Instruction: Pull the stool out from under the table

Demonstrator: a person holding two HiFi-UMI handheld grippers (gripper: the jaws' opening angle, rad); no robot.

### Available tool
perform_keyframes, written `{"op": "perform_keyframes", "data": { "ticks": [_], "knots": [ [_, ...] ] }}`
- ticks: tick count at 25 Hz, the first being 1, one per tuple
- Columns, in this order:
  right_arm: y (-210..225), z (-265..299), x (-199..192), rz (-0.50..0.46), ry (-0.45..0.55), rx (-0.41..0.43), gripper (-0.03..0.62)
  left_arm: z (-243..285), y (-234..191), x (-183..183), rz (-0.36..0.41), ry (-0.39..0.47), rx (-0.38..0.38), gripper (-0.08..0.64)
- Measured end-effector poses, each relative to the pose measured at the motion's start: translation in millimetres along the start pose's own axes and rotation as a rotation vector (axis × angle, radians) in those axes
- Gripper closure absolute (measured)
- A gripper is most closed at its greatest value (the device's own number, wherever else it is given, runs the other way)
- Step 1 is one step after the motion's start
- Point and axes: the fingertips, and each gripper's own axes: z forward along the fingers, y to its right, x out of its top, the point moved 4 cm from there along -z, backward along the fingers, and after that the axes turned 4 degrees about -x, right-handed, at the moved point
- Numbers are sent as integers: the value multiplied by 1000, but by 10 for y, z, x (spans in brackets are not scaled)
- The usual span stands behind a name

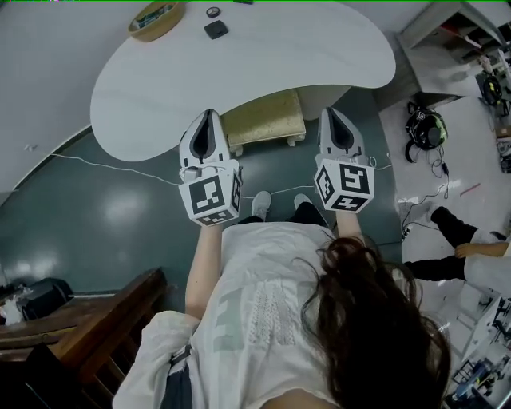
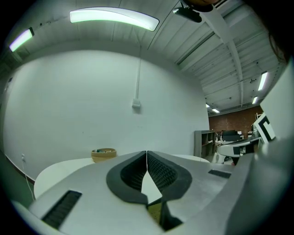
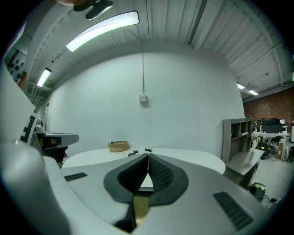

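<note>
At left on the white table (image 1: pixel 160 104), one woven basket (image 1: pixel 156 19) sits at the far edge. Beside it lie small dark objects (image 1: pixel 215 29), three of them by the right gripper view. One person stands at the table's near edge and holds two grippers level above the floor.

The left gripper (image 1: pixel 210 114) has its jaws pressed together with nothing between them. It hangs just left of the stool (image 1: pixel 266 118).

The single stool is a low rectangular piece with a yellowish, textured cushion top and short white legs, two of which show at its near side. It stands on the dark green floor (image 1: pixel 120 208), its far part tucked beneath the table's near edge and its near part exposed. Its long axis runs left to right, roughly along the table edge with the right end slightly farther away, and one long side faces the person.

The right gripper (image 1: pixel 331 111) hangs just right of the stool, its jaws likewise closed tip to tip and empty. The person's two white shoes (image 1: pixel 261 204) stand close before the stool. One white cable (image 1: pixel 120 169) trails across the floor. Farther right, a dark headset (image 1: pixel 424 128) lies on the pale floor.
</note>
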Motion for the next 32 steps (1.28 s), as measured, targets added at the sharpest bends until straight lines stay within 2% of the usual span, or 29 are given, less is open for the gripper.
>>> {"op": "perform_keyframes", "data": {
  "ticks": [6, 15, 18, 22, 26, 29, 30, 31, 32],
  "knots": [
    [155, 20, -95, 5, -24, 69, 561, 52, 135, 19, -13, 19, 70, 532],
    [713, 118, -22, -6, -5, 163, 561, 131, 736, 30, -14, 11, 191, 531],
    [799, 146, -14, 13, 5, 196, 560, 169, 882, 39, 21, 2, 194, 531],
    [843, 174, -16, 27, 5, 214, 561, 202, 955, 46, 19, -2, 194, 531],
    [847, 215, -54, 33, -18, 218, 560, 212, 962, 107, 28, 27, 178, 531],
    [800, 226, -73, 41, -33, 256, 555, 224, 957, 149, 23, 52, 149, 529],
    [783, 237, -96, 52, -45, 272, 542, 231, 957, 148, 16, 58, 138, 510],
    [766, 252, -129, 64, -59, 285, 457, 240, 959, 139, 10, 62, 127, 429],
    [751, 270, -166, 75, -72, 292, 316, 252, 963, 126, 8, 65, 117, 340]
  ]
}}
